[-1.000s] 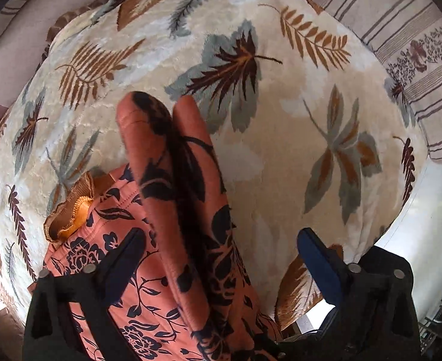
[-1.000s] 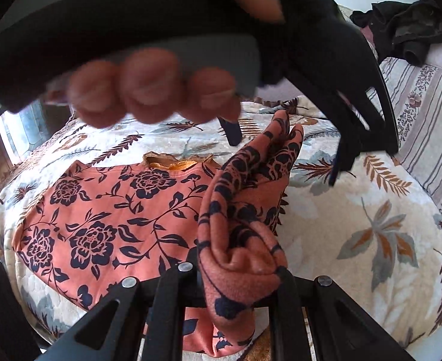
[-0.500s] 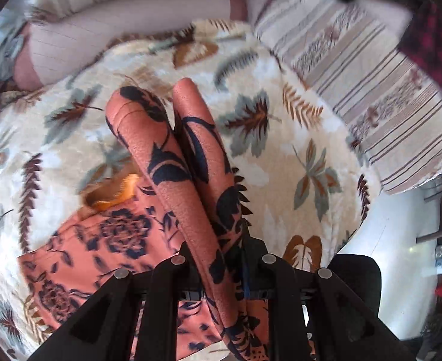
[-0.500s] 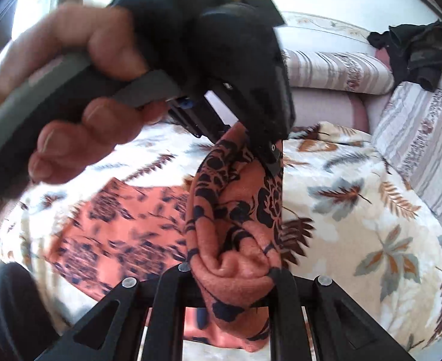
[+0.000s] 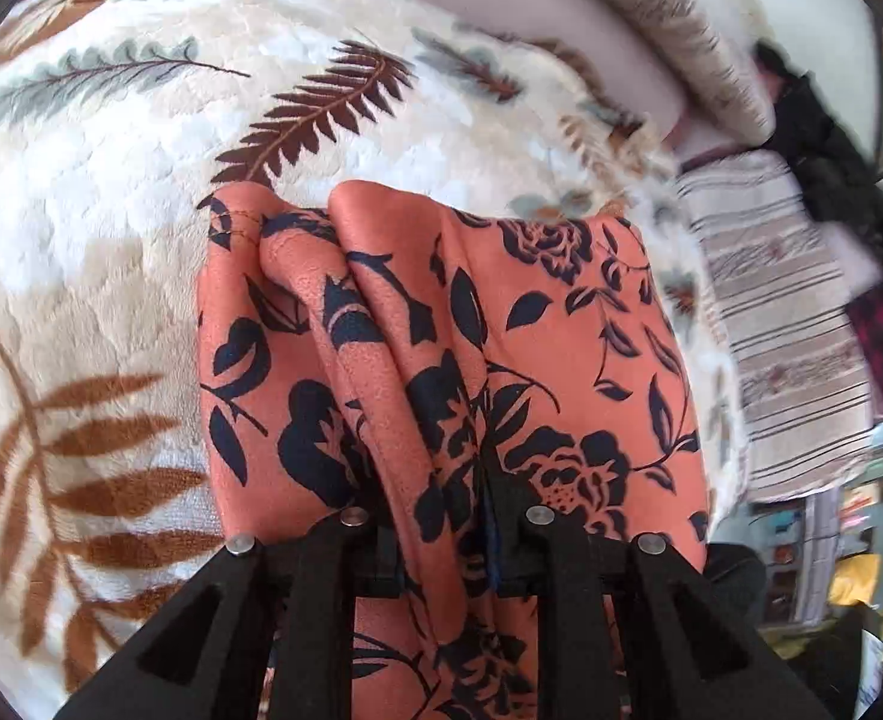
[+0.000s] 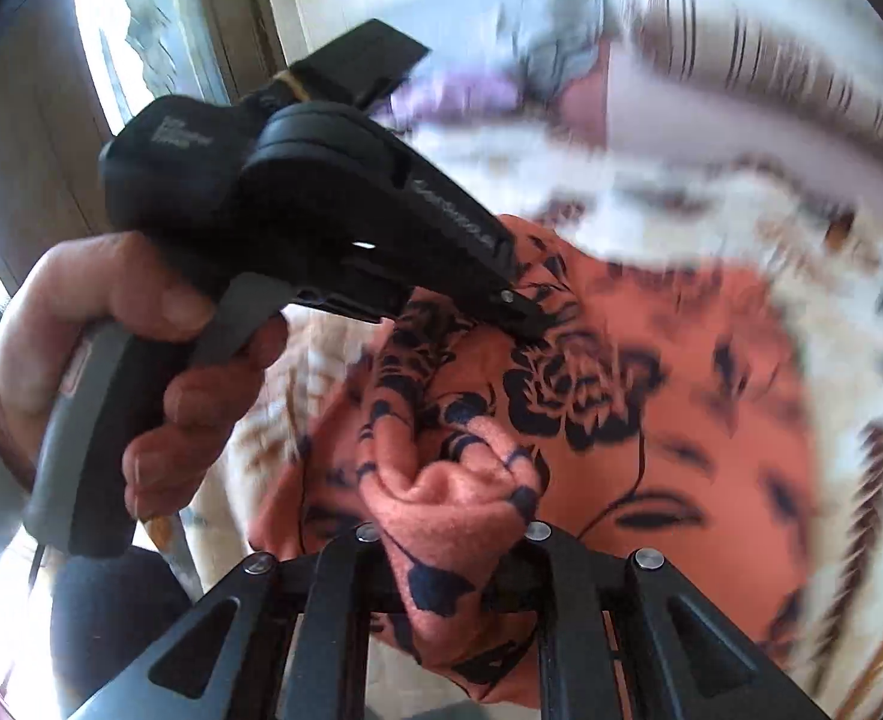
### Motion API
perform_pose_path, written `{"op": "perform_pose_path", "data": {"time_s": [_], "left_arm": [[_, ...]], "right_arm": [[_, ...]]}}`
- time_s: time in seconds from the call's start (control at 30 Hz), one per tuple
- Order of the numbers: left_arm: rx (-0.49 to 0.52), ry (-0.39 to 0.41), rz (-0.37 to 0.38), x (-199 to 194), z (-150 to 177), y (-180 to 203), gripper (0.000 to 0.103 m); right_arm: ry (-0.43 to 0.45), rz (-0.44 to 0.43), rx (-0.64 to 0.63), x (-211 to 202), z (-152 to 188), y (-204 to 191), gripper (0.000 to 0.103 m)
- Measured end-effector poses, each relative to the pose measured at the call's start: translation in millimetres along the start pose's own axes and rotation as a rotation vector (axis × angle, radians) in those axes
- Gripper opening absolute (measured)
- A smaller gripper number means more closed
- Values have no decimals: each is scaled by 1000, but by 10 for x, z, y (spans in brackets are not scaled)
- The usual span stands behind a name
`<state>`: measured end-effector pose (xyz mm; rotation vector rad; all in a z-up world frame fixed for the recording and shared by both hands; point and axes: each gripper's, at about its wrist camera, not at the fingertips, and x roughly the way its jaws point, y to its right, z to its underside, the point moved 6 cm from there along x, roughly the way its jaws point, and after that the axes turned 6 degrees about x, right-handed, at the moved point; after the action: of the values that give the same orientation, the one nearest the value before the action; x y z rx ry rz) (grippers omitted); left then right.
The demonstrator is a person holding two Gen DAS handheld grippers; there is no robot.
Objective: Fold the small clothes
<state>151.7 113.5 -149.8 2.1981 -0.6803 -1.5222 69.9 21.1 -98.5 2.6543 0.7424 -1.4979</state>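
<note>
1. The orange floral garment (image 5: 561,324) is lying partly spread over the leaf-print blanket (image 5: 93,228), with a bunched fold lifted off it.
2. My left gripper (image 5: 441,516) is pinching that fold, its fingers drawn narrow on the cloth.
3. My right gripper (image 6: 453,546) is clamping another gathered wad of the same garment, fingers nearly together around it.
4. My left hand (image 6: 141,360) is squeezing its handle, seen from the right wrist.
5. Striped cushions (image 5: 801,330) are sitting beyond the blanket.
</note>
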Motion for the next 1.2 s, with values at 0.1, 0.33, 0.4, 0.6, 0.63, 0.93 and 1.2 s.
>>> {"op": "perform_pose_path", "data": {"time_s": [0.1, 0.33, 0.4, 0.6, 0.63, 0.93, 1.2], "left_arm": [[111, 42, -31, -182, -76, 229, 19], [224, 164, 0, -565, -206, 372, 20], [109, 66, -3, -295, -140, 24, 21], [-64, 127, 102, -391, 0, -266, 31], [-51, 137, 63, -430, 3, -252, 33], [18, 239, -346, -982, 308, -225, 34], [107, 218, -374, -911, 838, 382, 52]], "right_arm": [[30, 9, -17, -138, -65, -38, 14], [127, 12, -50, -396, -257, -276, 17], [50, 8, -54, -143, -126, -325, 20], [-19, -123, -6, -82, 110, -326, 58], [-31, -160, -1, -97, 126, -358, 70], [43, -223, 58, -669, 462, -171, 78], [101, -233, 297, -951, 492, 652, 78]]}}
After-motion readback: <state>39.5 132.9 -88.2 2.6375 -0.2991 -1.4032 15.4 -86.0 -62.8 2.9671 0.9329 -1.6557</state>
